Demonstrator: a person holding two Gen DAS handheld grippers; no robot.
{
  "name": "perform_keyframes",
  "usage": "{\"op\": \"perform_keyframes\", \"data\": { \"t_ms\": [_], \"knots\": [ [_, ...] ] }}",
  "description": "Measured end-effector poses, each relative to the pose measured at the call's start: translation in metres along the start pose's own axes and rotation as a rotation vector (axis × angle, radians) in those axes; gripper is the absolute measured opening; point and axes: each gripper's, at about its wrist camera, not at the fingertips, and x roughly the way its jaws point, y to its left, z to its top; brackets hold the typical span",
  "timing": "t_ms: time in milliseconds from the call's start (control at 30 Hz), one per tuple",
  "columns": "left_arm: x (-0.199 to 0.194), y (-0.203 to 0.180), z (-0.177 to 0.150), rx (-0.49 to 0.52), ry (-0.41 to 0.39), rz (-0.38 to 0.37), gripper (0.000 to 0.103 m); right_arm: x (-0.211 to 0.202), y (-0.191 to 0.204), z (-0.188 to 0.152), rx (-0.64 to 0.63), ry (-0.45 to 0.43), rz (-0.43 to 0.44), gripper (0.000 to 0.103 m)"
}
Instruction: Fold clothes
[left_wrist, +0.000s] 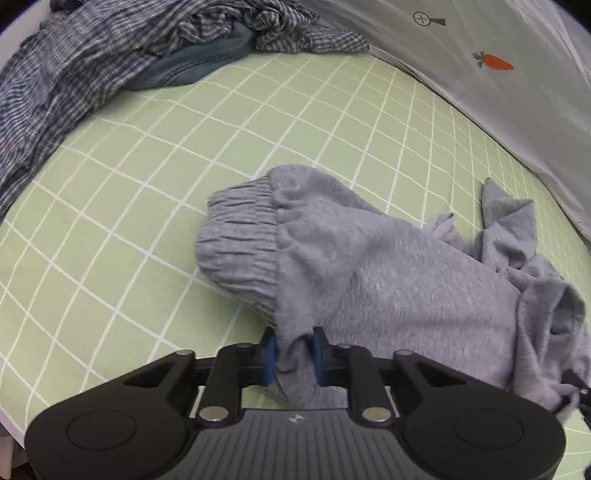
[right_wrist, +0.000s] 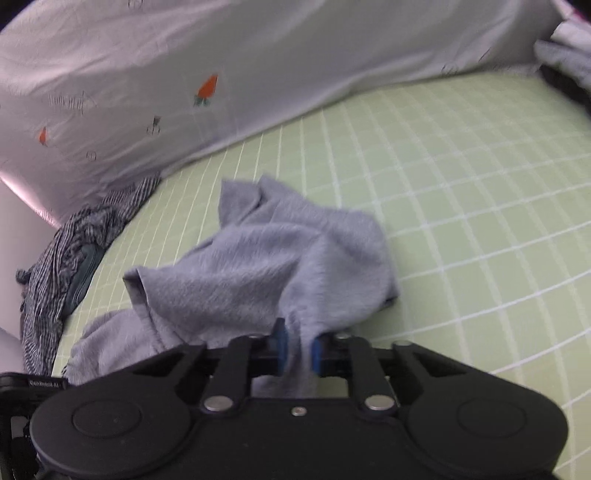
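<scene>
Grey sweatpants (left_wrist: 388, 280) lie crumpled on the green checked bed sheet (left_wrist: 184, 155), the gathered elastic waistband turned to the left. My left gripper (left_wrist: 294, 350) is shut on a fold of the grey fabric near the waistband. In the right wrist view the same grey sweatpants (right_wrist: 266, 258) are bunched on the sheet (right_wrist: 461, 206), and my right gripper (right_wrist: 298, 350) is shut on a pinch of their fabric. Both blue pads press the cloth between them.
A pile of blue-and-white checked clothes (left_wrist: 92, 66) with a dark teal garment lies at the far left; it also shows in the right wrist view (right_wrist: 70, 258). A white quilt with carrot prints (left_wrist: 509, 81) borders the sheet, and also shows in the right wrist view (right_wrist: 184, 92).
</scene>
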Motion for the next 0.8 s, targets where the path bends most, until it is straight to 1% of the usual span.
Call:
{"op": "perform_keyframes", "data": {
  "t_ms": [67, 233, 400, 467, 533, 567, 600, 633, 667, 700, 733, 800],
  "knots": [
    [-0.001, 0.001, -0.003, -0.02, -0.011, 0.005, 0.015, -0.012, -0.008, 0.002, -0.011, -0.024, -0.006, 0.007],
    [-0.007, -0.006, -0.015, -0.073, -0.034, 0.013, 0.014, -0.039, -0.028, 0.015, -0.097, -0.065, -0.05, 0.007],
    [-0.01, -0.033, -0.035, -0.096, -0.026, -0.002, 0.014, -0.06, -0.063, 0.025, -0.128, -0.095, -0.077, 0.006],
    [-0.01, -0.049, -0.045, -0.073, -0.02, -0.015, 0.014, -0.06, -0.081, 0.027, -0.138, -0.07, -0.105, 0.006],
    [-0.008, -0.064, -0.053, -0.05, -0.015, -0.006, 0.016, -0.059, -0.098, 0.03, -0.145, -0.04, -0.133, 0.007],
    [-0.006, -0.071, -0.056, -0.041, -0.014, 0.008, 0.02, -0.056, -0.106, 0.032, -0.136, -0.02, -0.139, 0.01],
    [-0.004, -0.076, -0.057, -0.034, -0.013, 0.024, 0.02, -0.052, -0.115, 0.033, -0.121, 0.002, -0.142, 0.012],
    [-0.002, -0.081, -0.058, -0.027, -0.013, 0.04, 0.02, -0.046, -0.115, 0.034, -0.119, 0.017, -0.134, 0.021],
    [0.0, -0.085, -0.059, -0.021, -0.012, 0.055, 0.02, -0.039, -0.113, 0.034, -0.12, 0.03, -0.122, 0.036],
    [0.002, -0.087, -0.058, -0.021, -0.01, 0.063, 0.02, -0.032, -0.112, 0.035, -0.122, 0.042, -0.11, 0.04],
    [0.003, -0.087, -0.057, -0.025, -0.01, 0.067, 0.02, -0.025, -0.11, 0.035, -0.123, 0.054, -0.098, 0.037],
    [0.005, -0.088, -0.053, -0.024, -0.008, 0.068, 0.018, -0.011, -0.106, 0.036, -0.126, 0.079, -0.073, 0.027]
  ]
}}
